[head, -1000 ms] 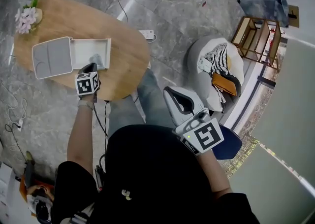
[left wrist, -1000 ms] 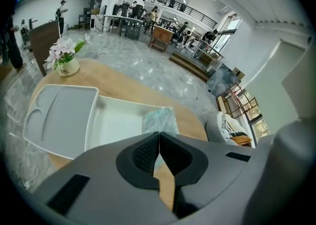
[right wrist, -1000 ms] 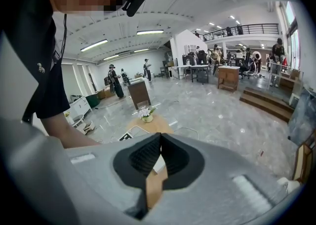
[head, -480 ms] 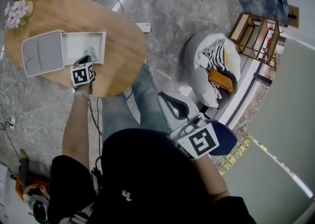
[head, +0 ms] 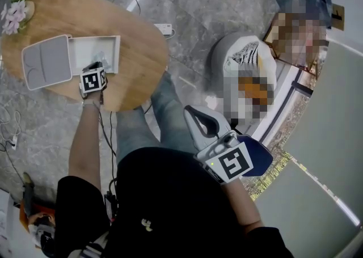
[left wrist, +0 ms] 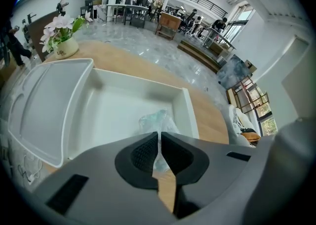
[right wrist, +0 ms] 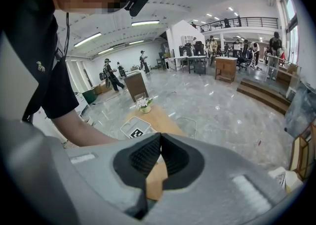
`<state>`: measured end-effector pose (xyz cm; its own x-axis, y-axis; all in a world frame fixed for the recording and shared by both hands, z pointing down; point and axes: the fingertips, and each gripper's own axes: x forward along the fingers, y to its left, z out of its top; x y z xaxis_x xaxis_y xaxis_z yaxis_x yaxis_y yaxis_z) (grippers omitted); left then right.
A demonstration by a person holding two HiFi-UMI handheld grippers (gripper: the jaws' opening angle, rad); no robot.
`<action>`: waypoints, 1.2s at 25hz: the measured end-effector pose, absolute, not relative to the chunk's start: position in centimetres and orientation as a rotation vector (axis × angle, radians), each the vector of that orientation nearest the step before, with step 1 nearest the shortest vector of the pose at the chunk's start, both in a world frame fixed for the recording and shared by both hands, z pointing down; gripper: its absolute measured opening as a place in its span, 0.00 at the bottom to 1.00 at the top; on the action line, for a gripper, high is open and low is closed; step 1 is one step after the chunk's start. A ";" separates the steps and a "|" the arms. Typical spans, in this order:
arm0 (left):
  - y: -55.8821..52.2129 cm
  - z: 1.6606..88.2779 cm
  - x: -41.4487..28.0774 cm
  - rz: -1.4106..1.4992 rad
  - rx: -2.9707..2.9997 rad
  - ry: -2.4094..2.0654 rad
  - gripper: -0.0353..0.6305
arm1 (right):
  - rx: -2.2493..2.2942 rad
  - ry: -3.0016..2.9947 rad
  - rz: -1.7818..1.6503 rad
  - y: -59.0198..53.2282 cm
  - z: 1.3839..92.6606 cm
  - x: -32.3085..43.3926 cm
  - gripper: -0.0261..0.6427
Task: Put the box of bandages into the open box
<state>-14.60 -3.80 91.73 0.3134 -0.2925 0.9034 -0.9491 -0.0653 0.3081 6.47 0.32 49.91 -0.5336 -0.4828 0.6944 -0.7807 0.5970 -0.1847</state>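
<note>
left claw [left wrist: 159, 137] has moved closer in on the open box [left wrist: 143, 78] over the last second, while the right claw [right wrist: 159, 140] has kept its place low over the person's lap, well apart from the bench [left wrist: 212, 115]. step in hand: release. the box of bandages [left wrist: 155, 122] shows as a pale, film-wrapped packet inside the open box, against the wall nearest the claw, with an edge of its wrap in the slit between the left pads. the left claw's jaws are opening, though the gap is narrow, and the pads no longer appear to press on the wrap. the right claw is closed with nothing between its jaws. the hinged lid [left wrist: 44, 105] lies flat beside the box, clear of the work. next move, as judged: finish parting the jaws until the wrap falls free, then draw the left claw straight back and up — a sideways pull could snag the film and drag the packet over the wall.
</note>
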 end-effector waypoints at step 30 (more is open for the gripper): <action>-4.3 86.6 -15.5 0.768 1.518 -1.235 0.26 | 0.968 -2.311 0.611 -0.6 47.2 5.1 0.04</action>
<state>-15.53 -4.27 86.62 0.2790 -0.3240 0.9040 -0.9540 0.0136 0.2994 5.08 -0.63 47.15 -0.5859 -0.4944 0.6421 -0.7471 0.6365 -0.1916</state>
